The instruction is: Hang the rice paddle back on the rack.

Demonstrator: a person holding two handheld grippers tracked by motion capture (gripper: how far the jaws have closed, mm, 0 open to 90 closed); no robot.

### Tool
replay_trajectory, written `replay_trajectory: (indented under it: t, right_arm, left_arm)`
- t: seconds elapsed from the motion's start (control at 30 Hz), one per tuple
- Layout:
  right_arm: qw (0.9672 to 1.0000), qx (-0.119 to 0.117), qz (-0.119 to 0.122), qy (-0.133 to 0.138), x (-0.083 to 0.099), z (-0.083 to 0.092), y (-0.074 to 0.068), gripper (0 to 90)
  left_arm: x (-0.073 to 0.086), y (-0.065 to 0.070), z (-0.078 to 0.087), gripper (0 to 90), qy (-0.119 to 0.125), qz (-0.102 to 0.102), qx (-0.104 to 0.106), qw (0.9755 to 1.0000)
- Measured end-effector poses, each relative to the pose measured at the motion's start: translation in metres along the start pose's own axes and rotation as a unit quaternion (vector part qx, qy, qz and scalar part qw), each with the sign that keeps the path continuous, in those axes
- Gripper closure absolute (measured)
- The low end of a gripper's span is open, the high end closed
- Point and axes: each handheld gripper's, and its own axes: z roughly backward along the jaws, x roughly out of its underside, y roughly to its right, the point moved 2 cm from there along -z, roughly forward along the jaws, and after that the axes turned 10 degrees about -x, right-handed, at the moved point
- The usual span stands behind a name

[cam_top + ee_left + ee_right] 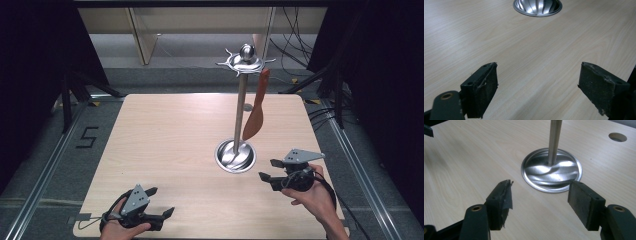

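My right gripper (266,170) has its jaws wide open with nothing between them, just beside the round base of the metal stand (235,156), and the orange spatula (255,114) hangs from a hook at the top of this stand. I think I should lift this gripper up, keep it open, and close on the spatula handle gently, so the stand does not tip. My left gripper (161,201) is open and empty too, low over the table (165,140)

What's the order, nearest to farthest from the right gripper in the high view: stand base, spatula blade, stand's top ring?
From the right gripper:
1. Stand base, on the table just to its left.
2. Spatula blade, hanging beyond the base, above the table.
3. Top ring, at the pole's top, farthest back.
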Motion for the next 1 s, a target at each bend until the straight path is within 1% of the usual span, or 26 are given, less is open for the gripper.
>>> replay_trajectory:
  t: [0.03, 0.07, 0.1, 0.13, 0.17, 0.2, 0.23, 0.27, 0.3, 0.33, 0.37, 0.4, 0.43, 0.53, 0.57, 0.6, 0.63, 0.67, 0.7, 0.73, 0.77, 0.8, 0.83, 0.87, 0.93, 1.0]
  right_arm:
    - [1.0, 0.003, -0.003, 0.004, 0.001, -0.002, 0.0, 36.1]
    - [1.0, 0.0, -0.002, -0.003, 0.002, -0.002, -0.001, 36.0]
    - [0.9999, -0.001, 0.011, -0.004, 0.002, -0.002, 0.001, 36.0]
    - [1.0, 0.001, 0.003, 0.0, 0.003, -0.003, -0.001, 36.0]
    - [1.0, -0.002, 0.007, -0.006, 0.004, -0.002, -0.001, 36.0]
    - [1.0, -0.001, -0.002, -0.001, 0.004, -0.003, -0.002, 35.9]
    - [1.0, 0.0, 0.007, -0.006, 0.004, -0.002, 0.0, 35.8]
    - [0.9999, -0.004, 0.008, -0.006, 0.005, -0.002, 0.0, 35.8]
    - [1.0, -0.006, -0.005, -0.006, 0.006, -0.002, -0.002, 35.5]
    - [1.0, -0.005, -0.004, -0.002, 0.006, -0.002, -0.002, 35.5]
    - [1.0, -0.002, 0.009, -0.001, 0.006, -0.002, 0.0, 35.4]
    - [1.0, -0.005, -0.003, -0.001, 0.007, -0.002, -0.003, 35.1]
    - [0.9999, -0.015, -0.006, -0.001, 0.008, -0.002, -0.004, 34.8]
    - [0.9997, -0.022, -0.014, 0.003, 0.009, -0.001, -0.005, 33.7]
    - [0.9997, -0.018, -0.015, 0.006, 0.009, -0.002, -0.007, 33.6]
    - [0.9998, -0.018, -0.009, 0.004, 0.01, -0.002, -0.006, 33.3]
    - [0.9996, -0.024, -0.015, 0.0, 0.011, -0.002, -0.008, 33.0]
    - [0.9997, -0.021, -0.01, 0.003, 0.012, -0.003, -0.008, 32.7]
    - [0.9999, -0.016, 0.002, 0.005, 0.012, -0.003, -0.007, 32.5]
    - [0.9997, -0.023, -0.011, 0.004, 0.014, -0.003, -0.009, 32.4]
    - [0.9997, -0.022, 0.001, -0.001, 0.015, -0.003, -0.007, 31.9]
    - [0.9998, -0.019, -0.002, 0.002, 0.016, -0.003, -0.008, 31.7]
    - [0.9996, -0.022, -0.02, -0.002, 0.018, -0.003, -0.011, 31.2]
    - [0.9995, -0.025, -0.02, 0.002, 0.019, -0.003, -0.011, 31.2]
    - [0.9996, -0.021, -0.019, -0.001, 0.023, -0.002, -0.01, 31.1]
    - [0.9996, -0.023, -0.017, -0.002, 0.027, -0.002, -0.01, 31.0]
  left_arm:
    - [0.0, 0.0, 0.0, 14.9, 0.0, -0.001, 0.0, 1.0]
    - [0.0, -0.001, 0.0, 14.9, -0.001, -0.003, -0.001, 1.0]
    - [0.0, -0.001, 0.0, 14.9, -0.003, -0.002, -0.002, 1.0]
    - [0.0, -0.001, 0.0, 14.9, -0.003, -0.003, -0.002, 1.0]
    - [0.001, 0.001, 0.0, 14.9, -0.005, 0.01, -0.002, 0.9999]
    - [0.0, 0.0, 0.0, 14.9, -0.004, 0.003, -0.003, 1.0]
    - [0.0, 0.0, 0.0, 14.9, -0.001, 0.004, 0.001, 1.0]
    - [0.0, 0.0, 0.0, 14.9, 0.0, -0.004, 0.001, 1.0]
    - [0.0, 0.0, 0.001, 14.9, -0.001, -0.004, 0.0, 1.0]
    - [0.0, 0.0, 0.001, 14.9, -0.001, -0.004, 0.0, 1.0]
    - [0.0, 0.0, 0.001, 14.9, -0.001, -0.005, 0.0, 1.0]
    - [0.0, 0.0, 0.0, 14.9, -0.002, -0.005, 0.0, 1.0]
    - [0.0, 0.0, 0.0, 14.9, 0.0, -0.004, 0.001, 1.0]
    - [0.0, 0.0, 0.001, 14.9, -0.003, -0.007, 0.002, 1.0]
    - [0.001, 0.002, 0.0, 14.9, -0.003, 0.007, 0.0, 1.0]
    - [0.001, 0.002, 0.001, 14.9, -0.006, 0.006, 0.002, 1.0]
    - [0.001, 0.002, 0.001, 14.9, -0.006, 0.005, 0.002, 1.0]
    - [0.001, 0.002, 0.001, 14.9, -0.006, 0.005, 0.001, 1.0]
    - [0.001, 0.001, 0.001, 14.9, -0.005, 0.0, -0.002, 1.0]
    - [0.0, 0.001, 0.001, 14.9, -0.004, -0.008, -0.002, 1.0]
    - [0.0, 0.0, 0.001, 14.9, -0.004, -0.013, -0.002, 0.9999]
    - [0.0, 0.0, 0.001, 14.9, -0.003, -0.011, -0.001, 0.9999]
    - [0.001, 0.001, 0.001, 14.9, -0.005, -0.006, -0.001, 1.0]
    - [0.001, 0.003, 0.0, 14.9, -0.006, 0.003, -0.002, 1.0]
    - [0.001, 0.002, 0.001, 14.9, -0.007, -0.005, -0.005, 1.0]
    - [0.001, 0.003, 0.001, 14.9, -0.006, -0.003, -0.005, 1.0]
